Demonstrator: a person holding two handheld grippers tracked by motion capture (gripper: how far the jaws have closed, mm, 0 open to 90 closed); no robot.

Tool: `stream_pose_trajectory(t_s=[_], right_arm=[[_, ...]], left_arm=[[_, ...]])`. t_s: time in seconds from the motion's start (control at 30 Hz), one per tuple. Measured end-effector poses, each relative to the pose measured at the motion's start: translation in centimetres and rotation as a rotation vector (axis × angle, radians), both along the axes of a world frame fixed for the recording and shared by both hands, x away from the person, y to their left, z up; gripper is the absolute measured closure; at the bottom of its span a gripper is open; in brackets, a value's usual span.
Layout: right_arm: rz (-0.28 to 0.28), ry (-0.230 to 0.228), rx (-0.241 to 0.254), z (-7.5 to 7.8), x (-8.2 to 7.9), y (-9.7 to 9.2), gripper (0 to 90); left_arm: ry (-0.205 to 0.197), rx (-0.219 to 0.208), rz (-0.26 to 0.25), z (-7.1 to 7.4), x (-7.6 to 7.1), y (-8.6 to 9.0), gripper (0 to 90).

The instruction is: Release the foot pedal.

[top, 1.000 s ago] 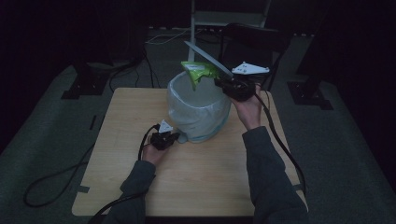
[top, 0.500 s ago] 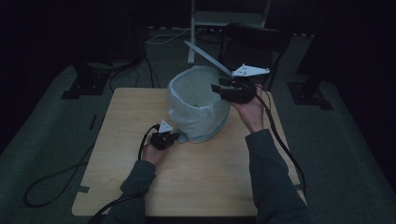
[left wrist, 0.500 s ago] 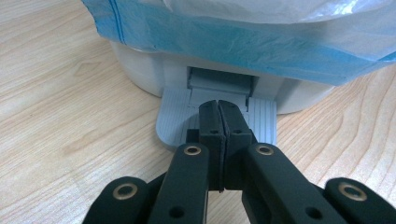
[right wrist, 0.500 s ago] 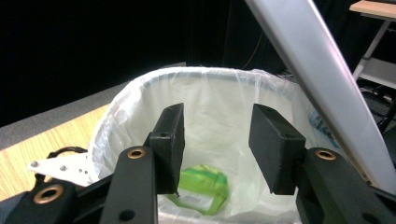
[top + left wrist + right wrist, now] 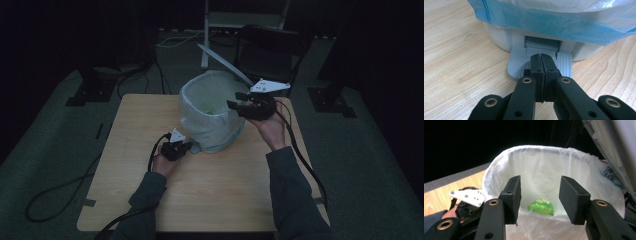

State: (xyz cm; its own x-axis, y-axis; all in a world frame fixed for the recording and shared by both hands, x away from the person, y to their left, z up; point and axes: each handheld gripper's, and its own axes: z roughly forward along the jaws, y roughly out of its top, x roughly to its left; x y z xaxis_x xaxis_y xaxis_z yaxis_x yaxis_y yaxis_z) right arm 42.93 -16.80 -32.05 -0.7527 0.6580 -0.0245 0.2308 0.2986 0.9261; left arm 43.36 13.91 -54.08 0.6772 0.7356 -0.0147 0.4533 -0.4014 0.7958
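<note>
A white pedal bin (image 5: 210, 120) lined with a pale plastic bag stands at the back middle of the wooden table (image 5: 220, 195). Its lid (image 5: 223, 61) is tipped up and open. A crumpled green item (image 5: 540, 207) lies at the bottom of the bag. My right gripper (image 5: 235, 100) hovers open over the bin's right rim, nothing between its fingers (image 5: 512, 195). My left gripper (image 5: 540, 57) is shut, its tips resting on the grey foot pedal (image 5: 517, 65) at the bin's base. In the high view the left gripper (image 5: 185, 147) sits low at the bin's left front.
A dark chair (image 5: 270, 47) and a pale stand (image 5: 245, 20) are behind the table. Cables (image 5: 55, 192) trail over the grey floor at the left. The blue edge of the bag (image 5: 549, 23) hangs over the bin's base.
One second ago the right gripper held the green item above the bin. It has opened, and the item now lies inside the bag. The left gripper has stayed on the pedal.
</note>
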Motion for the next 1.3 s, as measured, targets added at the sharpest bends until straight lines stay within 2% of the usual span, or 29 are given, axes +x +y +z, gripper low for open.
stream_pose_trajectory(t_s=[0.5,0.8,1.03,1.3], right_arm=[[0.02,0.007,-0.009,-2.3,-1.5,-0.9,48.3],[0.023,0.039,-0.032,-4.7,-2.5,-1.8,48.3],[0.019,0.043,-0.084,-6.6,-3.7,-2.4,49.4],[0.01,0.079,-0.08,-8.4,-4.1,-3.2,48.8]], left_arm=[[-0.003,0.003,0.004,0.0,0.0,0.0,88.8],[-0.002,0.001,0.004,0.0,0.0,0.0,88.7],[0.005,-0.008,0.01,0.0,0.1,0.1,87.9],[-0.004,-0.014,0.015,0.0,0.0,0.2,85.1]])
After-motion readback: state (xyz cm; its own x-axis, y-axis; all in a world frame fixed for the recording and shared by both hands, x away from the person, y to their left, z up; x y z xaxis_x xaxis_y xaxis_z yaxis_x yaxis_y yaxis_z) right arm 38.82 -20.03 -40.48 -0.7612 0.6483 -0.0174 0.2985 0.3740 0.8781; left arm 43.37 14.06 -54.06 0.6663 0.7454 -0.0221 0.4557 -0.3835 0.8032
